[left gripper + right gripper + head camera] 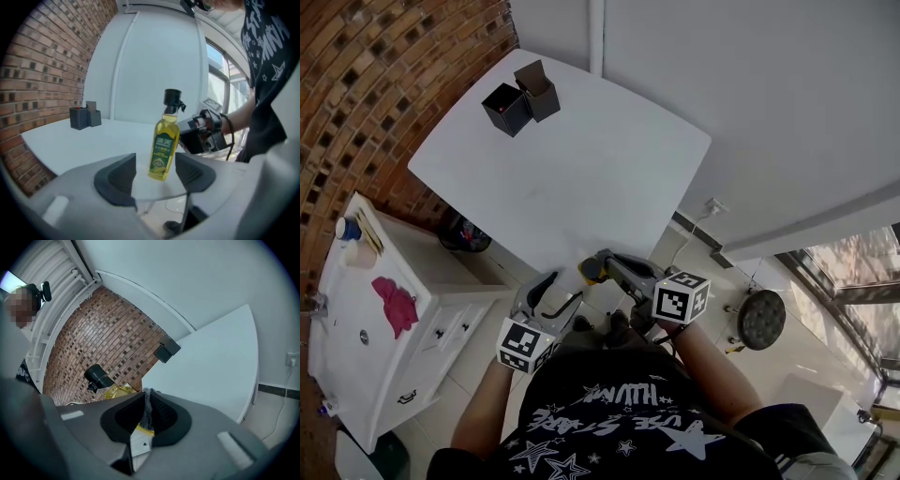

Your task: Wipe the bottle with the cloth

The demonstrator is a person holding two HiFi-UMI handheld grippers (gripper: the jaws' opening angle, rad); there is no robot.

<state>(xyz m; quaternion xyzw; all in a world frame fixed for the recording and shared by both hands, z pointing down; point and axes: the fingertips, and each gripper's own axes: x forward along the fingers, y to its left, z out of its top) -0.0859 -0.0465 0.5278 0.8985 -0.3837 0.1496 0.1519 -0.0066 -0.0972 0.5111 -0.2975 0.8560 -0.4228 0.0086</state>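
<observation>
Bottle of yellow oil [165, 140] is standing upright at the white table's [581, 159] near edge, lining up with the left gripper's [157, 180] parted jaws, which are not pressing on it. Its smooth, likely slippery body is probably calling for a firm hold around the label, while the right gripper [146, 417] is pinching the limp grey cloth [147, 401].

I looked down on a white worktop [581, 178] pushed against a white wall [750, 84], with a brick wall [366, 84] running off its left edge. Two dark boxes [521, 97] stood at its far left corner. Beyond the left edge, a white cabinet [356, 375] with drawers stood on the pale tiled floor [717, 323]. Daylight came through a window [853, 267] past the right edge, and a socket [713, 207] sat low on the white wall.
</observation>
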